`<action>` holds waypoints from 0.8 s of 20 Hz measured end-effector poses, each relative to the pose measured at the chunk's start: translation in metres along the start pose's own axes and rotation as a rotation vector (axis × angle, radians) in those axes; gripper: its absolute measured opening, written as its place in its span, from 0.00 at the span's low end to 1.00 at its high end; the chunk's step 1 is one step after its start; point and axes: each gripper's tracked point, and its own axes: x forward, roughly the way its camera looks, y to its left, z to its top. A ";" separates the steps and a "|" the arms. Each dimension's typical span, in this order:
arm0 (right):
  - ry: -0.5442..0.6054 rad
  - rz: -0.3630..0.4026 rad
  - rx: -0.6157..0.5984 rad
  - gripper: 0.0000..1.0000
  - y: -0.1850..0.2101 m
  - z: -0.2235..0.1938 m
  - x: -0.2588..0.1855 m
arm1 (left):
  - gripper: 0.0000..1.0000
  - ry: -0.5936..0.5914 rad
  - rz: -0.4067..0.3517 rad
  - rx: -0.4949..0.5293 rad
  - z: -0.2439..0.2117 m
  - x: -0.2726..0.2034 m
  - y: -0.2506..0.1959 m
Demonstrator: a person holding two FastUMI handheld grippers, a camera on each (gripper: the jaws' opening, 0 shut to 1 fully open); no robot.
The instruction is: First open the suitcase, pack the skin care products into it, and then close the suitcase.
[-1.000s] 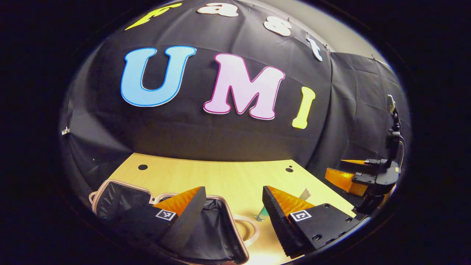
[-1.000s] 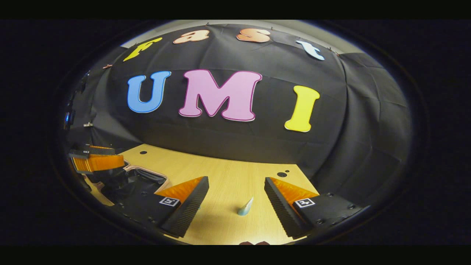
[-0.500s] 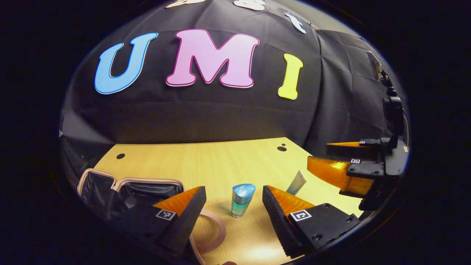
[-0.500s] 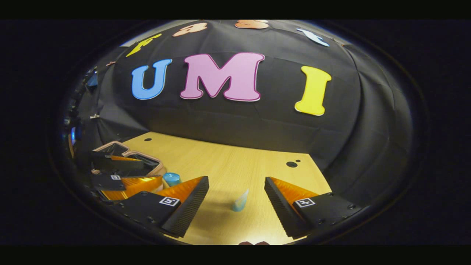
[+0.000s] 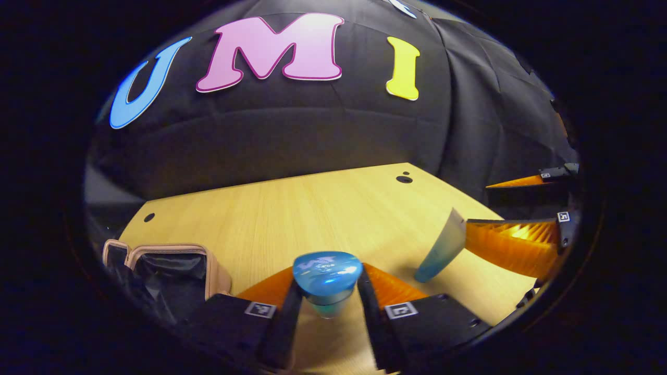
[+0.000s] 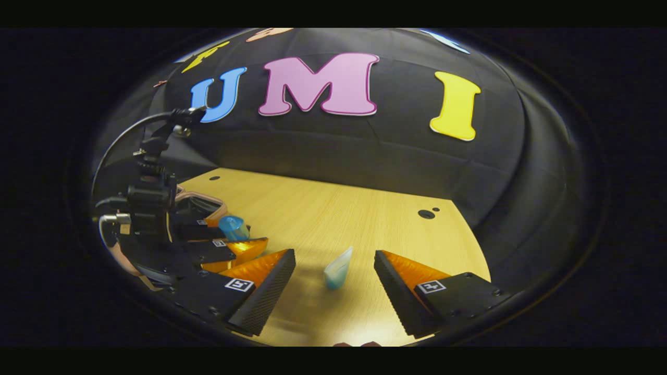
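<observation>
While left tool [image 5: 325, 302] clamps the blue bottle [image 5: 327, 281], right tool [image 6: 334, 284] sits apart around the tube [image 6: 338, 270] on worktop [image 6: 333, 219].

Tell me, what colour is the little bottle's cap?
Blue cap, clearest in the left gripper view.

Left gripper view: the left tongs [image 5: 327, 291] stand closed about a small blue-capped bottle [image 5: 326, 281], one finger against each side of it, above the pale wooden bench [image 5: 292, 208]. To the left, an open suitcase [image 5: 167, 265] with a pink rim and dark lining lies on the bench. To the right, a tube [image 5: 442, 247] stands tilted, cap end down, just beside the lower finger of the right tongs [image 5: 521, 219], whose fingers are spread apart at the view's edge.
</observation>
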 end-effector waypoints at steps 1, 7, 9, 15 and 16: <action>0.013 0.001 0.001 0.97 -0.001 -0.006 0.003 | 0.53 0.009 -0.013 0.000 -0.001 0.003 -0.003; 0.144 -0.019 0.036 0.97 -0.008 -0.058 0.057 | 0.50 0.044 0.004 -0.015 -0.004 0.002 -0.002; 0.194 -0.026 0.040 0.81 -0.011 -0.075 0.070 | 0.50 0.040 -0.005 -0.014 -0.003 0.002 -0.003; 0.206 -0.014 0.056 0.40 -0.005 -0.065 0.065 | 0.46 0.180 -0.070 -0.042 0.002 -0.012 -0.004; 0.186 -0.009 0.055 0.39 -0.003 -0.056 0.054 | 0.48 0.180 -0.085 -0.078 0.018 -0.028 -0.001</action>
